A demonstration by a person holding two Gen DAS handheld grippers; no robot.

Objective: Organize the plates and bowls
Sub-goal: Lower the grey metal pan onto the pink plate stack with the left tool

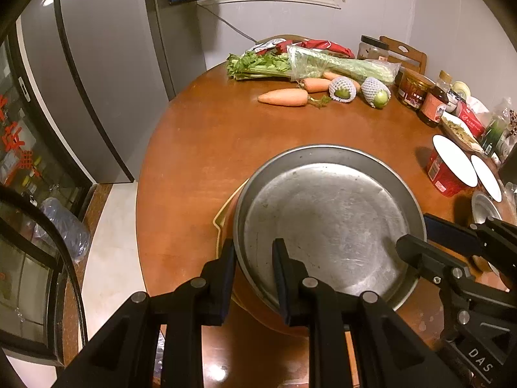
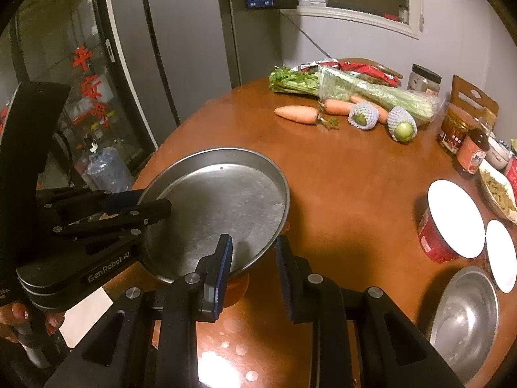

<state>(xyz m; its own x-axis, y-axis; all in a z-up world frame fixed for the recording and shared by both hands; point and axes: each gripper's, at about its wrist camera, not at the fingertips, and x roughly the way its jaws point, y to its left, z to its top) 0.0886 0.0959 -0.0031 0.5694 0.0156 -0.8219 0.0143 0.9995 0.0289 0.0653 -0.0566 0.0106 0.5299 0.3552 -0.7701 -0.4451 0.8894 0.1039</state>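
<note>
Counter (image 1: 200, 148): round, brown wood, beside grey fridge (image 1: 97, 74).
Far side: celery (image 1: 310, 64), carrots (image 1: 284, 97), jars (image 1: 413, 89).
Metal pan (image 1: 326, 223): empty, above an orange dish (image 1: 227, 220).
Left gripper (image 1: 253, 253): pinches the pan's rim.
Right gripper (image 2: 253, 252): clamps the opposite rim.
Steel bowl (image 2: 465, 320): empty, apart.

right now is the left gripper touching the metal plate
Touching. In the left wrist view the left gripper has its fingers either side of the metal plate rim, pinching it.
</note>
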